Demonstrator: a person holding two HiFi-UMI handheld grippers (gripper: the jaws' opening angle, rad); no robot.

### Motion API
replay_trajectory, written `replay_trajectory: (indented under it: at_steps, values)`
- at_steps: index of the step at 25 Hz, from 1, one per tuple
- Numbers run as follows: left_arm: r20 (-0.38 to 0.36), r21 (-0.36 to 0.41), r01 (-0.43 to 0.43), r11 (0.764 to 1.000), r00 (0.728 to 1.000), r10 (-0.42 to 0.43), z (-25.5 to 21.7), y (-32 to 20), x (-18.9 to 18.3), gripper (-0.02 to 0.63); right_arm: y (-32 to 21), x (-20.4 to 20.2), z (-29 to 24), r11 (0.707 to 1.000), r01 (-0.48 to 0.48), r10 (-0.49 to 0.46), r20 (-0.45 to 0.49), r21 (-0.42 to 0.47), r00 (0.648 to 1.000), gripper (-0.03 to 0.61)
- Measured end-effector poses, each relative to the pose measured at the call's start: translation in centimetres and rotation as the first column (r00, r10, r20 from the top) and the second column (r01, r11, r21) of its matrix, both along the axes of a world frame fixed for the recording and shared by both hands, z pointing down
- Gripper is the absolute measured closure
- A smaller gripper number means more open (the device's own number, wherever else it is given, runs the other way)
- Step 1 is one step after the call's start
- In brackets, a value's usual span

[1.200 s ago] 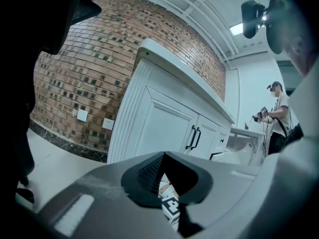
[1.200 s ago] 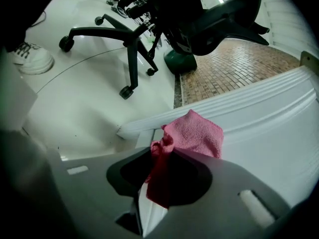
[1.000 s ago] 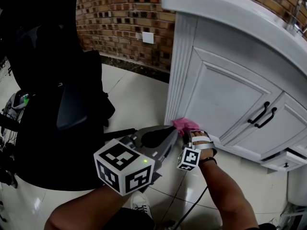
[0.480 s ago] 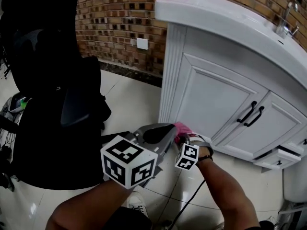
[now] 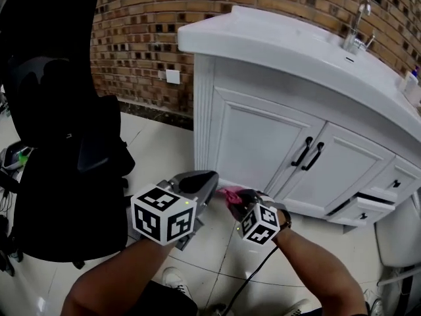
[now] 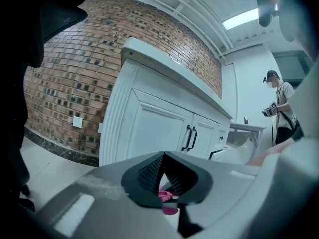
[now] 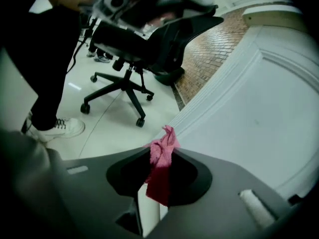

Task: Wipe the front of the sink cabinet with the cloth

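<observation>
The right claw (image 5: 237,203) has come back a little from the low left corner of the sink cabinet (image 5: 253,140), and the pink cloth (image 5: 230,194) has come with it. More of the white front shows now than before.

The right claw is squeezed tight on the cloth, and a bit of it sticks up past the tips. The cloth is down low, near the bottom edge of the cabinet, just over the floor (image 5: 164,150). I cannot tell if it touches the wood.

The left claw (image 5: 200,182) is closed too, but it holds nothing. It hangs close beside the right one.

I think only the low corner has had a wipe. The 2 doors (image 5: 302,157) and the drawers (image 5: 368,203) look just the same all over, with no wet marks. So most of the front seems left to do.
</observation>
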State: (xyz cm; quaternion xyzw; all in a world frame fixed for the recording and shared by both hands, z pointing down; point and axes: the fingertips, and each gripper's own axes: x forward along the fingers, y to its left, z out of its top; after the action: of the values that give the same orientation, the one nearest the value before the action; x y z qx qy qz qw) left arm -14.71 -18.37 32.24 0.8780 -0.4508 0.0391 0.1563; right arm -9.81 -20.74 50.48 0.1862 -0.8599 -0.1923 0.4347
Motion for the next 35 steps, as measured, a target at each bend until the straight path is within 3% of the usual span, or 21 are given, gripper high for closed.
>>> replay_trajectory:
  at_steps: [3, 8, 12, 18, 24, 29, 35]
  values:
    - [0.036, 0.005, -0.025, 1.0, 0.999, 0.025, 0.2, 0.2, 1.3, 0.607, 1.5, 2.6, -5.3, 0.992, -0.085, 0.101, 0.186, -0.092, 0.977, 0.479]
    - [0.047, 0.003, -0.056, 0.998, 0.997, 0.056, 0.0, 0.7, 3.3, 0.606, 5.3, 8.6, -14.4, 0.936, -0.175, 0.308, 0.472, -0.305, 0.826, 0.479]
    - [0.051, 0.026, -0.1, 0.995, 0.994, 0.099, -1.3, 2.0, 6.2, 0.607, 8.5, 14.3, -20.2, 0.905, -0.23, 0.409, 0.582, -0.358, 0.703, 0.479]
    - [0.063, 0.068, -0.198, 0.978, 0.979, 0.194, -3.7, 6.4, 10.9, 0.607, 13.4, 20.3, -25.3, 0.888, -0.284, 0.46, 0.678, -0.362, 0.574, 0.479]
    - [0.086, 0.15, -0.201, 0.968, 0.978, 0.189, -6.1, 8.5, 12.1, 0.607, 15.8, 23.9, -26.1, 0.883, -0.358, 0.46, 0.705, -0.303, 0.54, 0.479]
    - [0.049, 0.131, -0.19, 0.973, 0.981, 0.185, -6.2, 8.5, 12.0, 0.607, 15.3, 27.0, -25.1, 0.871, -0.415, 0.468, 0.707, -0.265, 0.531, 0.479]
    - [0.082, 0.127, -0.227, 0.966, 0.973, 0.218, -5.8, 9.6, 12.6, 0.607, 15.4, 29.2, -26.1, 0.851, -0.423, 0.495, 0.745, -0.312, 0.447, 0.479]
